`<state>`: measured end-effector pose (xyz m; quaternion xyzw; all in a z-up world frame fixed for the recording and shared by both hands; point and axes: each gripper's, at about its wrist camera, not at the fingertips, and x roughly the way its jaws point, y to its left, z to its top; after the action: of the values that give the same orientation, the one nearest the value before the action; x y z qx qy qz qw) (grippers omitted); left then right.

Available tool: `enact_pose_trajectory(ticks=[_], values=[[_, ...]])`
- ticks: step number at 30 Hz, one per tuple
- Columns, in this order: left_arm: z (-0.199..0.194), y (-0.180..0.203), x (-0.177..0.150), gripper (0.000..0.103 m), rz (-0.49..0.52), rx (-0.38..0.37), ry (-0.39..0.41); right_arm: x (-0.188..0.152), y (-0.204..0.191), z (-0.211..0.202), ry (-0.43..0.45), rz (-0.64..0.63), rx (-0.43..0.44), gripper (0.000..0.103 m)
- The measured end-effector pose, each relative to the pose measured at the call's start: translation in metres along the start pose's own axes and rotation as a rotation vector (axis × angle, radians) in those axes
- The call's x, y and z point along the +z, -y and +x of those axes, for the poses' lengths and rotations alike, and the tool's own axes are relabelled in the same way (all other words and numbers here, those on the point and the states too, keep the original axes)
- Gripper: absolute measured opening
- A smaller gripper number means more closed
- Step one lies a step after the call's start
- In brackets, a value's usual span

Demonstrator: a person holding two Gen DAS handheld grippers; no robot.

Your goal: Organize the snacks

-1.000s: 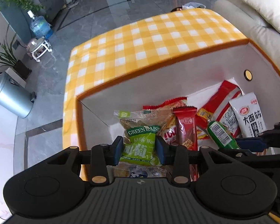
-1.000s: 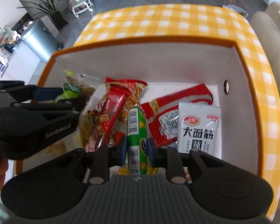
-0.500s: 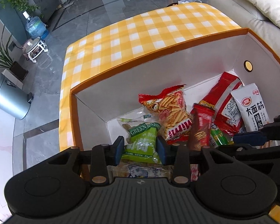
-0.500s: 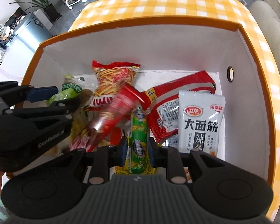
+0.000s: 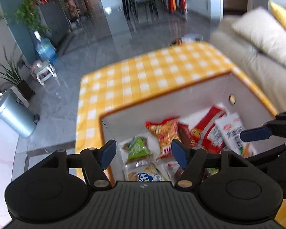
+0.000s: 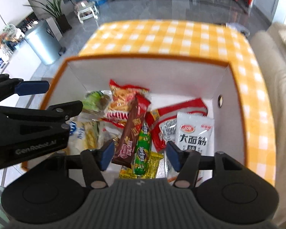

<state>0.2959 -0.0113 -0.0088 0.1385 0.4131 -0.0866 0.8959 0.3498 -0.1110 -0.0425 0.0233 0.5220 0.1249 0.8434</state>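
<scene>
As both hand-held grippers (image 5: 144,152) (image 6: 139,155) just opened, empty | white packet (image 6: 193,133): "大面筋" | left casing: "GenRobot.AI"

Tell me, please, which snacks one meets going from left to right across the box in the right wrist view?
Green raisin pack → brown wafer bar → green sausage → white spicy-strip pack.

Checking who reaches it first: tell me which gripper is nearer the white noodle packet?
Right. The right gripper hangs just beside the white packet; the left gripper is across the box, over the green bag.
</scene>
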Motion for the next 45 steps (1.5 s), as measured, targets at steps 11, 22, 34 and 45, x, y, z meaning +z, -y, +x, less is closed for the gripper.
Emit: enact_pose_trajectory(ticks=[11, 22, 34, 45], values=[[-0.1, 0.002, -0.024, 0.087, -0.095, 0.053, 0.292, -0.049, -0.02, -0.114, 0.312, -0.075, -0.06, 0.071], [-0.142, 0.023, -0.071, 0.09, -0.115, 0.084, 0.36, -0.127, -0.035, -0.181, 0.453, -0.065, -0.166, 0.076], [-0.146, 0.033, -0.132, 0.09, -0.185, 0.12, 0.316, -0.206, -0.038, -0.188, 0.503, -0.12, -0.247, 0.08], [-0.124, 0.052, -0.157, 0.09, -0.148, 0.139, 0.214, -0.224, -0.033, -0.163, 0.511, -0.159, -0.226, 0.088]])
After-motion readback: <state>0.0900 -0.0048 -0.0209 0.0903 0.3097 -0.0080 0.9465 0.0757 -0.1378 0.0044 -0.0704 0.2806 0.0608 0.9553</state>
